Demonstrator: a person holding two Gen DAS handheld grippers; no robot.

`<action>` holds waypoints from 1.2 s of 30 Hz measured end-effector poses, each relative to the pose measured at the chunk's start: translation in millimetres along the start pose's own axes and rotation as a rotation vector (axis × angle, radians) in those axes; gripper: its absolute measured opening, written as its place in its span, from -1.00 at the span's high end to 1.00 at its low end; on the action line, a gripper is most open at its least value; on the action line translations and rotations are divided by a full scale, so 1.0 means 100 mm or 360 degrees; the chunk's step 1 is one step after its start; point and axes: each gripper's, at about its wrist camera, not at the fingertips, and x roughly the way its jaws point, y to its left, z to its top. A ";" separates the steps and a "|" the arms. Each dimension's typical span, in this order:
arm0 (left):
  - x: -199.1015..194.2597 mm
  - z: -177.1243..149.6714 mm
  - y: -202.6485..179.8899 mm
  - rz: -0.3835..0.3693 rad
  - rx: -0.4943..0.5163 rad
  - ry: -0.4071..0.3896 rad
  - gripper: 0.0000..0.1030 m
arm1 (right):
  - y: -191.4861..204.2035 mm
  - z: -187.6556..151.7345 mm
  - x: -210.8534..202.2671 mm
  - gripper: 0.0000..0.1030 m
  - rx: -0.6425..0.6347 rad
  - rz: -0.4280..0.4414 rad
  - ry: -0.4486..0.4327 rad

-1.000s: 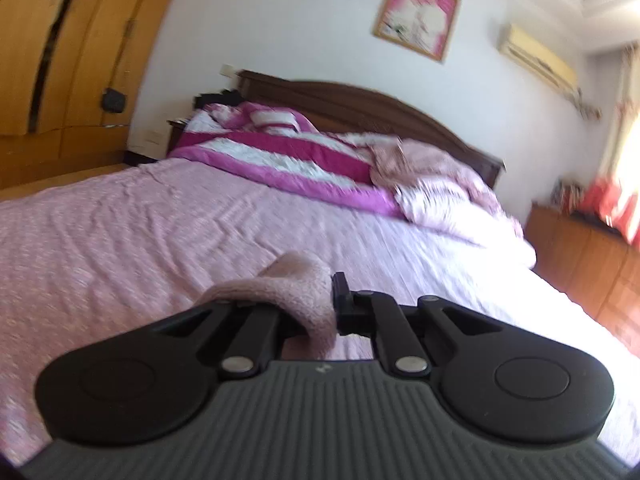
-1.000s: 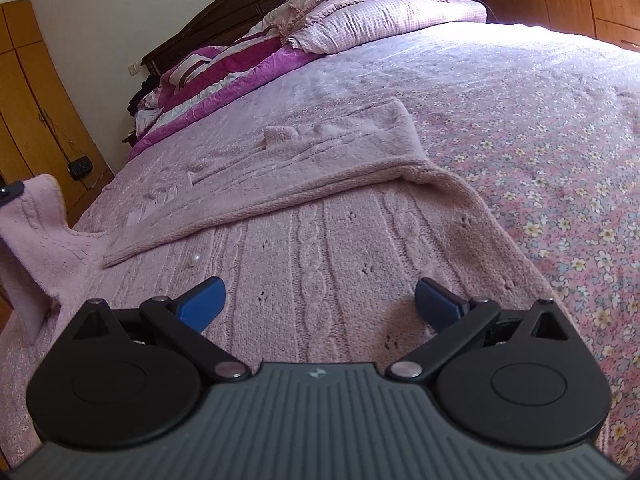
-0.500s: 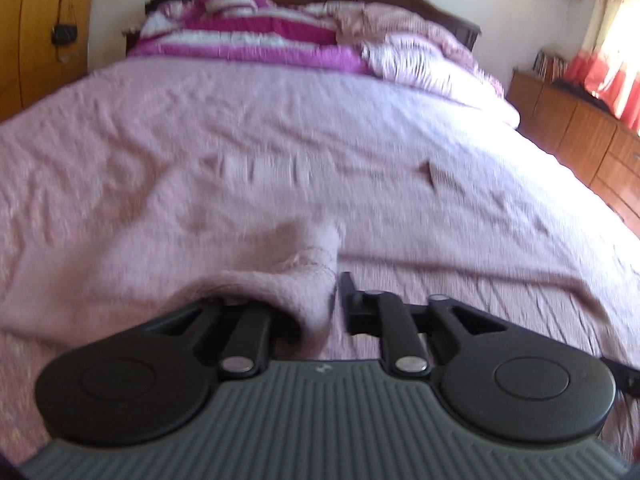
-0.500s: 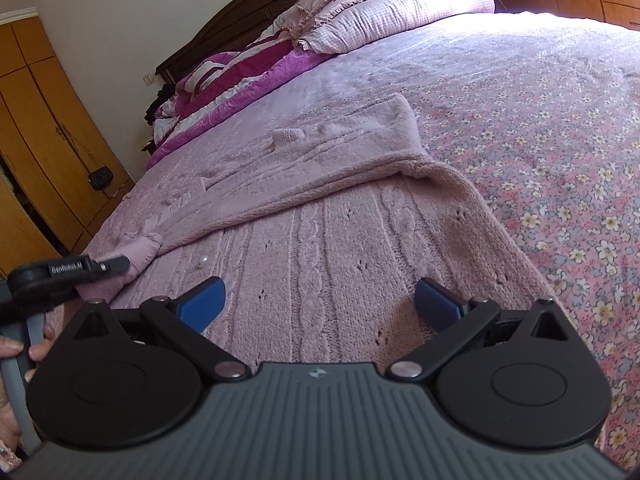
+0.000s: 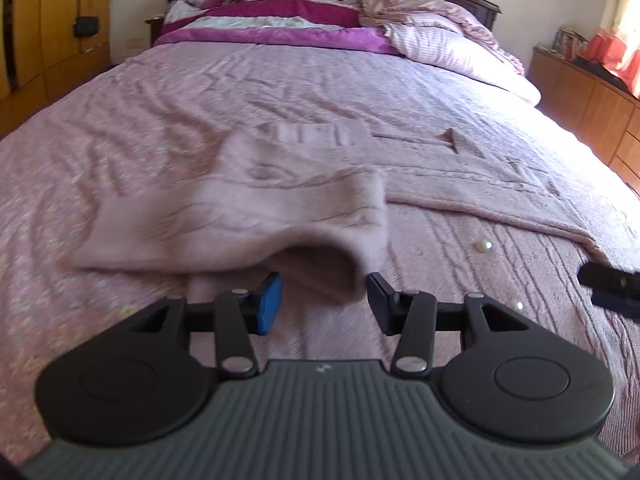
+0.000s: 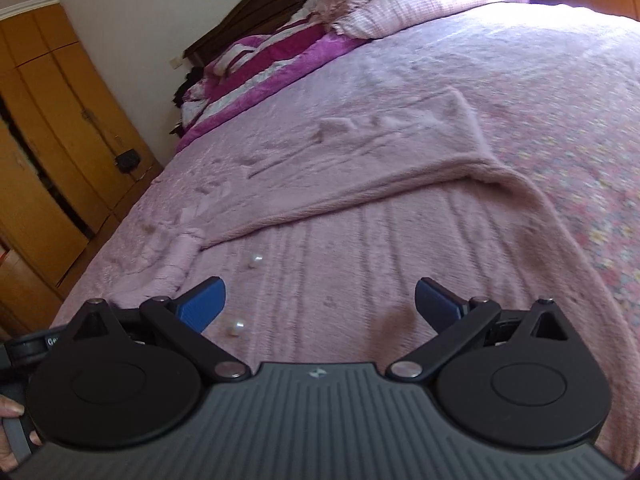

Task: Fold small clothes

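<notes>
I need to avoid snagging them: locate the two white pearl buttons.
In the right wrist view, both white pearl buttons lie on the pink cable-knit sweater, left of centre, near the right gripper's left finger.

My left gripper [image 5: 324,300]: grey ribbed housing with a small pale logo at its front edge, two round black discs either side, black linkage arms pinned with silver rivets, black triangular brackets, and blue pads [image 5: 269,303] on black fingers. My right gripper [image 6: 320,304]: same grey ribbed body and logo, same black discs, silver rivets, and blue pads [image 6: 202,303]. A grey handle with a black collar bearing white lettering, too small to read, shows at my lower-left edge of the right view.
</notes>
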 end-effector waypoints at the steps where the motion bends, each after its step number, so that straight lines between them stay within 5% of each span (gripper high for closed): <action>1: -0.03 0.00 0.04 0.0029 -0.0003 0.0002 0.05 | 0.06 0.03 0.04 -1.00 -0.0012 0.0021 0.0011; 11: -0.19 -0.07 0.44 0.0200 -0.0166 -0.0030 0.05 | 0.83 0.25 0.65 -0.90 -0.0159 0.0259 0.0199; 22: -0.14 -0.12 0.53 0.0183 -0.0204 -0.0015 0.05 | 1.42 0.33 1.35 -0.58 -0.0208 0.0328 0.0448; 24: -0.10 -0.12 0.54 0.0193 -0.0198 -0.0010 0.05 | 1.46 0.32 1.44 -0.41 -0.0247 0.0290 0.0471; 25: -0.08 -0.12 0.54 0.0200 -0.0195 -0.0007 0.05 | 1.47 0.31 1.49 -0.17 -0.0265 0.0274 0.0488; 26: -0.07 -0.12 0.55 0.0204 -0.0194 -0.0007 0.05 | 1.49 0.31 1.53 0.38 -0.0288 0.0249 0.0502; 28: -0.06 -0.13 0.56 0.0203 -0.0197 -0.0008 0.05 | 1.53 0.32 1.62 0.81 -0.0353 0.0220 0.0506; 36: -0.02 -0.16 0.56 0.0204 -0.0187 -0.0005 0.05 | 2.05 0.68 1.42 0.84 -0.0901 0.0246 0.0175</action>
